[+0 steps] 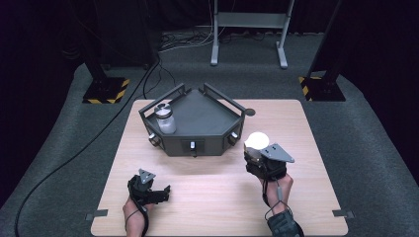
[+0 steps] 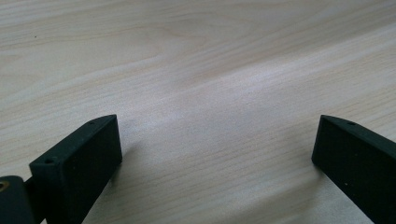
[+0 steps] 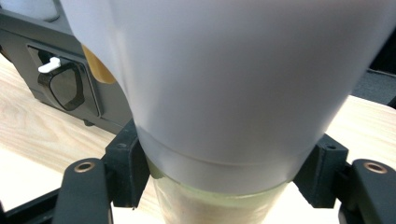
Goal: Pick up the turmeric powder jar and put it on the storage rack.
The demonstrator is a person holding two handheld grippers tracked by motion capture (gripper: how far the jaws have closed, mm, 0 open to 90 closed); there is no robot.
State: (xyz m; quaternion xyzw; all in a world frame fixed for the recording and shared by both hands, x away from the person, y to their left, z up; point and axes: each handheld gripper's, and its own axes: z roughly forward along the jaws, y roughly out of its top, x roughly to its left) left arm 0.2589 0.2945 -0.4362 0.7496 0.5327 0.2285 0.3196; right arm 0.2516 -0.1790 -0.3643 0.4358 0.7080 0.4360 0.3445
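Observation:
My right gripper (image 1: 255, 155) is shut on a clear jar with a white lid (image 1: 257, 140), held upright just off the tray's right front corner. In the right gripper view the white lid (image 3: 233, 79) looms large, and the jaws clamp the jar's glass body (image 3: 219, 205) just below it. A second jar with a white lid (image 1: 165, 118) stands in the left part of the dark grey tray (image 1: 202, 116). My left gripper (image 1: 164, 191) rests low over the table's front left, open, with bare wood between its jaws (image 2: 217, 140).
The tray's front wall carries a small white latch (image 3: 50, 65) and round knobs at its corners. A dark round grommet (image 1: 250, 112) sits in the tabletop behind the tray. Beyond the table are a white frame stand (image 1: 249, 29), two black posts with striped bases (image 1: 106, 91) and floor cables.

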